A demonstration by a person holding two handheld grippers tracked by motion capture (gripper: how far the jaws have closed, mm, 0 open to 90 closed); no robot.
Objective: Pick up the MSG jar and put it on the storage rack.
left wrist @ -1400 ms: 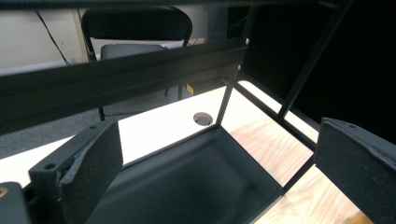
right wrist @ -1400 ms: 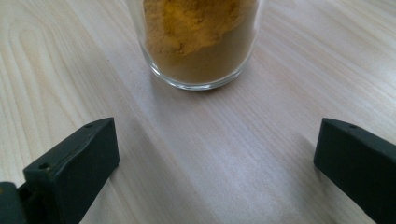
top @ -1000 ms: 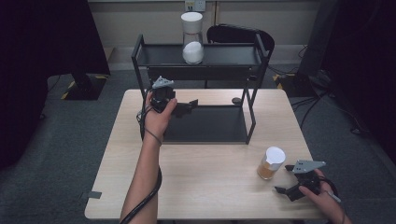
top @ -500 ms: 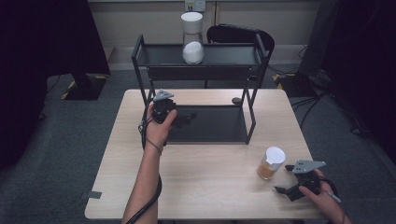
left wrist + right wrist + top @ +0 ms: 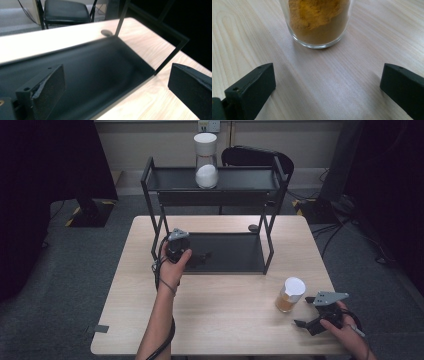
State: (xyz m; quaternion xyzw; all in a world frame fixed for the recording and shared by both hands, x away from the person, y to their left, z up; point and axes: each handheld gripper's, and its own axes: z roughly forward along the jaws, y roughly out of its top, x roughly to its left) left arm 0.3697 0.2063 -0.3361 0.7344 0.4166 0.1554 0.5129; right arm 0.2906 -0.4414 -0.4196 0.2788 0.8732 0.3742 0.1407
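Note:
A glass jar of orange-brown powder [image 5: 290,295] with a white lid stands on the wooden table [image 5: 225,315] at the front right; the right gripper view looks straight at its base [image 5: 318,22]. My right gripper [image 5: 303,325] rests just right of the jar, jaws wide open and nothing between them [image 5: 327,95]. My left gripper [image 5: 202,256] hovers open over the left end of the black rack's bottom shelf [image 5: 230,252], its empty jaws spread over that dark shelf [image 5: 95,75]. A second jar with white contents [image 5: 206,162] stands on the rack's top shelf [image 5: 250,179].
The black two-tier rack [image 5: 267,240] takes up the table's back middle, with thin posts at its corners. A small dark disc [image 5: 253,227] lies on the table behind its right post. A black chair [image 5: 255,156] stands beyond the table.
My left gripper has come down and back toward the person, away from the rack's upper left post to the lower shelf's front left. The right gripper and orange jar have stayed put.

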